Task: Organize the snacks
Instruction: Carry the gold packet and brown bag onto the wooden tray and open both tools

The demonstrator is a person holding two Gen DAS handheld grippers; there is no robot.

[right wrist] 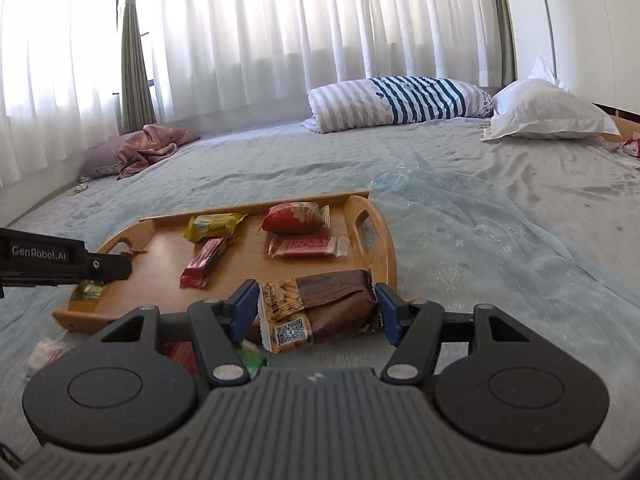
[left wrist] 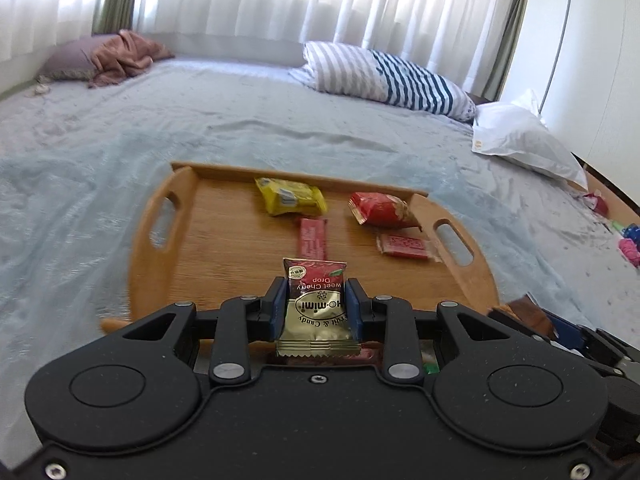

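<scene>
Left gripper (left wrist: 316, 304) | we are clamping candy (left wrist: 315, 300), tray (left wrist: 224, 264) directly above | right gripper (right wrist: 316, 308) | we are pinching bar (right wrist: 320, 308) endwise, tray upper left.

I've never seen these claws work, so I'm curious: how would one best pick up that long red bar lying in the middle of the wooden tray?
Probably across its narrow width, near mid-length. The long red bar lies flat on the wooden tray, apart from the yellow packet and the flat red packet, so coming from above with the fingers astride its long sides looks easiest.
</scene>
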